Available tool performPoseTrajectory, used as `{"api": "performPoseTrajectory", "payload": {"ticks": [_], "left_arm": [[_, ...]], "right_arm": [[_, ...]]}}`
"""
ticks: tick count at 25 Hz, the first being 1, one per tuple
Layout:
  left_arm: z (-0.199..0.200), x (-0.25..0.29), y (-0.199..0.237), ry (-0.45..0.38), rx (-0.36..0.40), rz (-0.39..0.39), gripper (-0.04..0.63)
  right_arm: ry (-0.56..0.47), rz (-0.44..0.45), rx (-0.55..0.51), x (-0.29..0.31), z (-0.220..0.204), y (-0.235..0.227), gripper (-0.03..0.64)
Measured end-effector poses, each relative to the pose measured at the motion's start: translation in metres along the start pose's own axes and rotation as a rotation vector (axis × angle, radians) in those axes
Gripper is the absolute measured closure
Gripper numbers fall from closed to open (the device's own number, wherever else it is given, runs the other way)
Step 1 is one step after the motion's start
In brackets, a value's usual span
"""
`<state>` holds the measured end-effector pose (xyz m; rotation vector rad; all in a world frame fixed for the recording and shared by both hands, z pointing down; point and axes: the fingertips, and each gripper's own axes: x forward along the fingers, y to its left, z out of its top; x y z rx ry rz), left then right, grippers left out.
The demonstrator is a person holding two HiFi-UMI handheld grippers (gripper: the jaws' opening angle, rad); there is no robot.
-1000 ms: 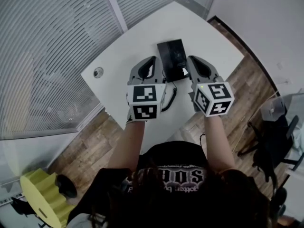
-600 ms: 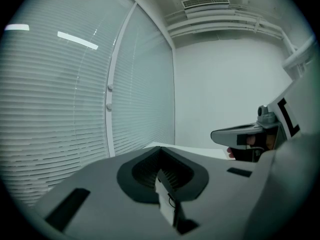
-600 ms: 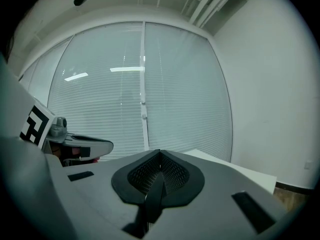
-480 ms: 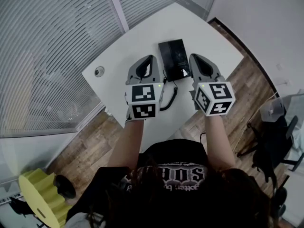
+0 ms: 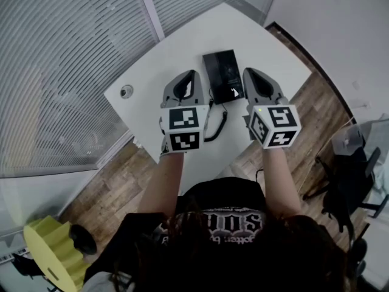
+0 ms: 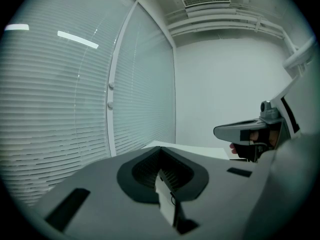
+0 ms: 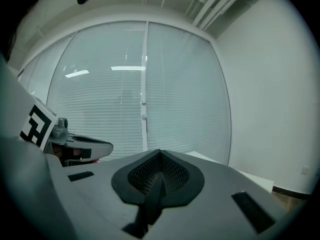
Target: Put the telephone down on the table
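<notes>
Telephone (image 5: 222, 73) flat on table (image 5: 176, 44), between left gripper (image 5: 192, 75) and right gripper (image 5: 248, 73) — both shut (nothing held)

1. White table (image 5: 182, 47) with its far corner against the window side; a round cap (image 5: 126, 92) is set in the top near the left edge.
2. Full-height windows covered by closed white blinds (image 5: 61, 72), split by a white post (image 5: 149, 11).
3. Plain white wall (image 5: 340, 29) on the right, with a dark baseboard (image 5: 304, 47) along its foot.
4. Brown wood-plank floor (image 5: 316, 108).
5. Black office chair (image 5: 349, 187) at the right edge, well apart from the table.
6. Yellow ribbed seat-like thing (image 5: 51, 248) in the bottom left corner; can't tell what it is.
7. Ceiling vent (image 6: 206, 0) with white pipes (image 6: 225, 24) below it.
8. Strip light glare (image 6: 77, 39) on the blinds.
</notes>
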<state>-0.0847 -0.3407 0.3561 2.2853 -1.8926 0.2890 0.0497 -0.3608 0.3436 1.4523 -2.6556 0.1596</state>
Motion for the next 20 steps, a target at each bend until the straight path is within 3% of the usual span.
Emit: {"api": "performPoseTrajectory", "payload": {"ticks": [20], "left_arm": [[-0.0076, 0.0004, 0.0027, 0.017, 0.004, 0.012, 0.592]], "right_arm": [[-0.005, -0.023, -0.01, -0.0049, 0.0009, -0.005, 0.589]]}}
